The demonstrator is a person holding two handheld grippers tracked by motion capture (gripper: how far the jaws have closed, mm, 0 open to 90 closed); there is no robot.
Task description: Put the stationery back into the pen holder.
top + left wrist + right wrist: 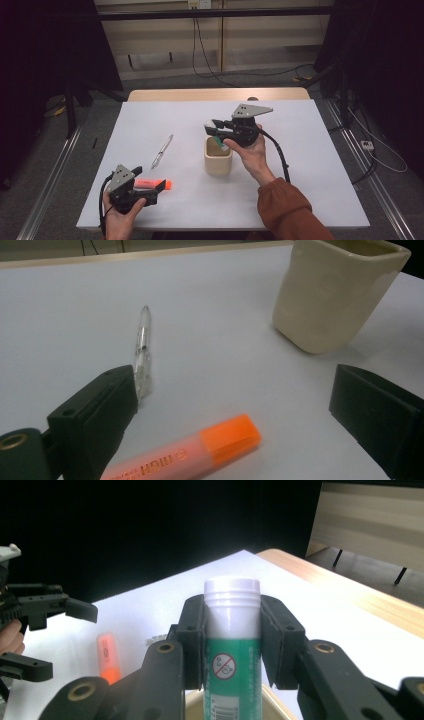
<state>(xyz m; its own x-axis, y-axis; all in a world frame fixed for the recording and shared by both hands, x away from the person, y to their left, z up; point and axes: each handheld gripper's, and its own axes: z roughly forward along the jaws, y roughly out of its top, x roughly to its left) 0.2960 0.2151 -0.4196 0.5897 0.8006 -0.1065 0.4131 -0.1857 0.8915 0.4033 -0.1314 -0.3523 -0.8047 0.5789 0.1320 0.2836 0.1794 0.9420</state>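
Right gripper view: my right gripper (232, 645) pads clamp a glue stick (232, 645) w/ white cap, over the cup (218, 156). Left gripper (235, 415) jaws wide apart, nothing held, highlighter (190, 455) between them on table (300, 150)

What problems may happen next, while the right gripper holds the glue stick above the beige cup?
1. The right gripper grips the glue stick near its white cap, so it might tilt or slip when released.
2. It could catch the rim of the beige cup and tip it.
3. The open left gripper hovers over the orange highlighter and may nudge it.
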